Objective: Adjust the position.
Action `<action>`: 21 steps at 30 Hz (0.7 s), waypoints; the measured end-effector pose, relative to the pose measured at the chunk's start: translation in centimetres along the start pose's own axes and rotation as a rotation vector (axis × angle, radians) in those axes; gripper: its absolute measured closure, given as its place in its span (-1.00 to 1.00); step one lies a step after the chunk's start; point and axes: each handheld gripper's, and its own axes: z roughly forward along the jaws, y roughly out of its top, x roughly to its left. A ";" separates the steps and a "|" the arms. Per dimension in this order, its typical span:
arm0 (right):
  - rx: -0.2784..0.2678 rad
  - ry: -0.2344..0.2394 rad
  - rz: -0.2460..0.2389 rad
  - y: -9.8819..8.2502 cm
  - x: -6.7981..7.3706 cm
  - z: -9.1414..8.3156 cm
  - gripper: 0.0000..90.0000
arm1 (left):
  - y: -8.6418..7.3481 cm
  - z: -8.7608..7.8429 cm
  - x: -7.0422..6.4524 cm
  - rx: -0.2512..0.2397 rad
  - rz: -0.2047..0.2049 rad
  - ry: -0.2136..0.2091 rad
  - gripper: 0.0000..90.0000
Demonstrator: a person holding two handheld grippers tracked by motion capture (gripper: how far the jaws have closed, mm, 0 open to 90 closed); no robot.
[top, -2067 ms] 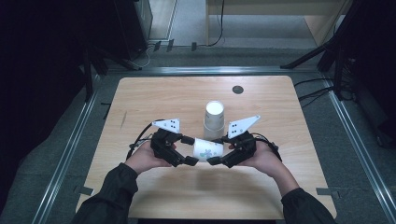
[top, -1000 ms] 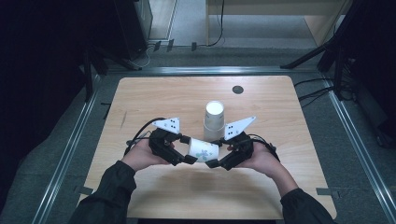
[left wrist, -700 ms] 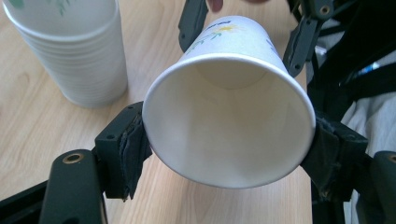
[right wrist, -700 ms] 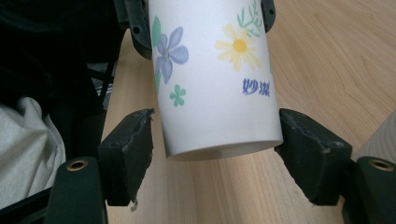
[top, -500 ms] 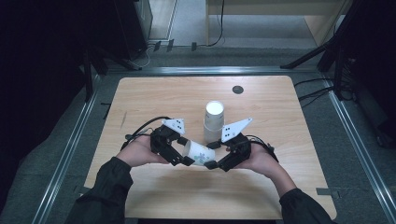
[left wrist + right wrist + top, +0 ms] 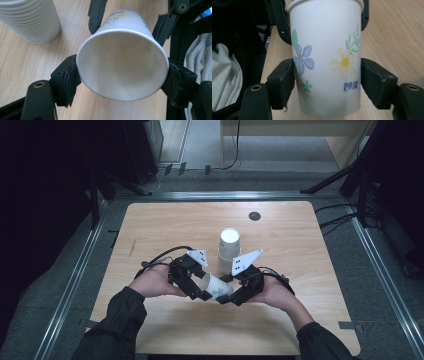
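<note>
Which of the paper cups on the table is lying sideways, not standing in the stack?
The flowered paper cup, held sideways between the left gripper and right gripper. The plain white cup stack stands upside down behind it.
</note>
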 end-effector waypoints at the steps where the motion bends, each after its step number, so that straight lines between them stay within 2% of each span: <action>1: 0.002 0.003 -0.002 0.0 0.0 0.1 -0.30 | 0.0 0.1 0.0 -0.002 0.002 0.001 -0.46; 9: 0.009 0.003 -0.011 0.1 0.1 0.4 -0.27 | -0.2 0.0 0.0 -0.015 0.009 -0.005 -0.46; 14: 0.002 0.000 -0.015 0.1 0.2 0.2 -0.27 | -0.4 -0.1 0.1 -0.035 0.034 -0.005 -0.50; 21: -0.020 -0.005 -0.006 0.2 0.2 -0.6 -0.27 | -0.8 -0.4 0.4 -0.078 0.021 -0.019 -0.61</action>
